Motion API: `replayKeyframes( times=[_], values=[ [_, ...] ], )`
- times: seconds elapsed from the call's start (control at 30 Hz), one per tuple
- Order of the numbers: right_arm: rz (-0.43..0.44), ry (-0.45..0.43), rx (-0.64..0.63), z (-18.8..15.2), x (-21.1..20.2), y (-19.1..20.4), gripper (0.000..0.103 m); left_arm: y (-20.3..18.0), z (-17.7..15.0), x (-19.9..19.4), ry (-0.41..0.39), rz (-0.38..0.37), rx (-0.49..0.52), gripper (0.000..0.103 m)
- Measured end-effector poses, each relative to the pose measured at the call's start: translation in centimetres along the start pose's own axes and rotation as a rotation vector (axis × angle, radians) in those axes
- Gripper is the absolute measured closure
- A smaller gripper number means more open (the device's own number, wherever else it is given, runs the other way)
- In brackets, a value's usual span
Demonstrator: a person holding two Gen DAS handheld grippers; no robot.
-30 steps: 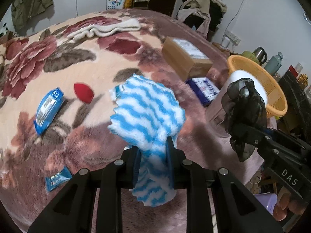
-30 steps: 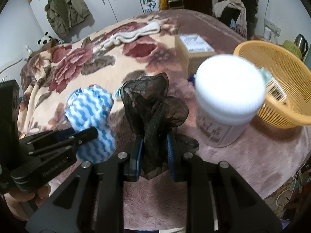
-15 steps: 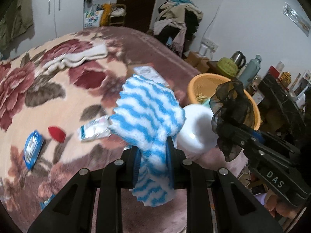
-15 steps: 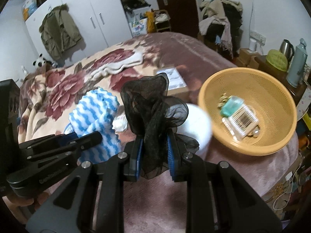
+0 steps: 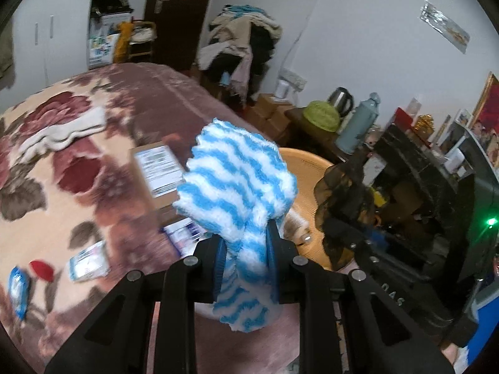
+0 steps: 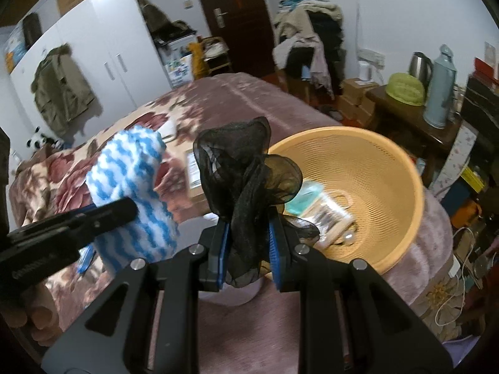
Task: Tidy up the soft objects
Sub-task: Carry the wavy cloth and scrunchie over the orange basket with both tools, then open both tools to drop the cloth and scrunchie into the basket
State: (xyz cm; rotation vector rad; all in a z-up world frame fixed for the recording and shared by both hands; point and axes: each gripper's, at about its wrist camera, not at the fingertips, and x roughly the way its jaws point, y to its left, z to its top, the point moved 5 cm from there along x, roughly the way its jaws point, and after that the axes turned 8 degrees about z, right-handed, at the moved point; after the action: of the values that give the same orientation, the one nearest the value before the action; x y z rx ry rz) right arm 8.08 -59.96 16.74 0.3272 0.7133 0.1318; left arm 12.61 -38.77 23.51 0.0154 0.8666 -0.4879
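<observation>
**Visitor:** Two hand-held grippers, you said. What is each one holding?

**Onlooker:** Each is clamped on something soft. The left hand-held gripper (image 5: 244,260) grips a fluffy blue-and-white striped cloth (image 5: 237,184), pinched low down so the top fans out above the jaws. The right hand-held gripper (image 6: 249,246) grips a bunch of sheer black mesh (image 6: 246,171), also standing up out of closed jaws.

**Visitor:** Where are they now?

**Onlooker:** Both are in the air, side by side, above the near edge of a bed (image 6: 237,93) with a rose-patterned blanket. A second ago they hung over the bed's middle, with a white-lidded jar between them and the basket. Now an orange basket (image 6: 386,155) fills the right gripper's view, just ahead of the mesh, and the jar has slipped almost out of sight beneath the jaws.

**Visitor:** Anything in the basket?

**Onlooker:** A few small packets; blur hides the details.

**Visitor:** So what does the move mean?

**Onlooker:** I judge the carry is nearly done. Neither soft thing is over the basket's hollow yet, though the mesh is closest. Other packets and a red sponge (image 5: 40,269) are on the blanket.
</observation>
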Motion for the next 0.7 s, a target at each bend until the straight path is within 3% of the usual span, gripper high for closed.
replayKeyframes(
  times=[0.4,0.5,0.57,0.63,0.7],
  values=[
    [-0.097,-0.023,0.111,1.6,0.0,-7.5,0.078,-7.7,1.1,8.1,0.098,-0.147,0.02,0.077],
    [-0.098,-0.028,0.137,1.7,0.2,-8.5,0.078,-8.7,0.6,9.4,0.116,-0.158,0.034,0.058],
    [-0.098,-0.024,0.149,2.0,0.4,-9.2,0.077,-9.0,0.3,9.9,0.123,-0.151,0.041,0.033],
    [-0.096,-0.013,0.165,2.1,0.7,-9.6,0.067,-8.8,0.2,9.9,0.113,-0.134,0.039,0.027],
    [-0.125,-0.012,0.178,2.3,0.9,-10.4,0.033,-8.3,0.3,10.0,0.108,-0.112,0.029,0.014]
  ],
)
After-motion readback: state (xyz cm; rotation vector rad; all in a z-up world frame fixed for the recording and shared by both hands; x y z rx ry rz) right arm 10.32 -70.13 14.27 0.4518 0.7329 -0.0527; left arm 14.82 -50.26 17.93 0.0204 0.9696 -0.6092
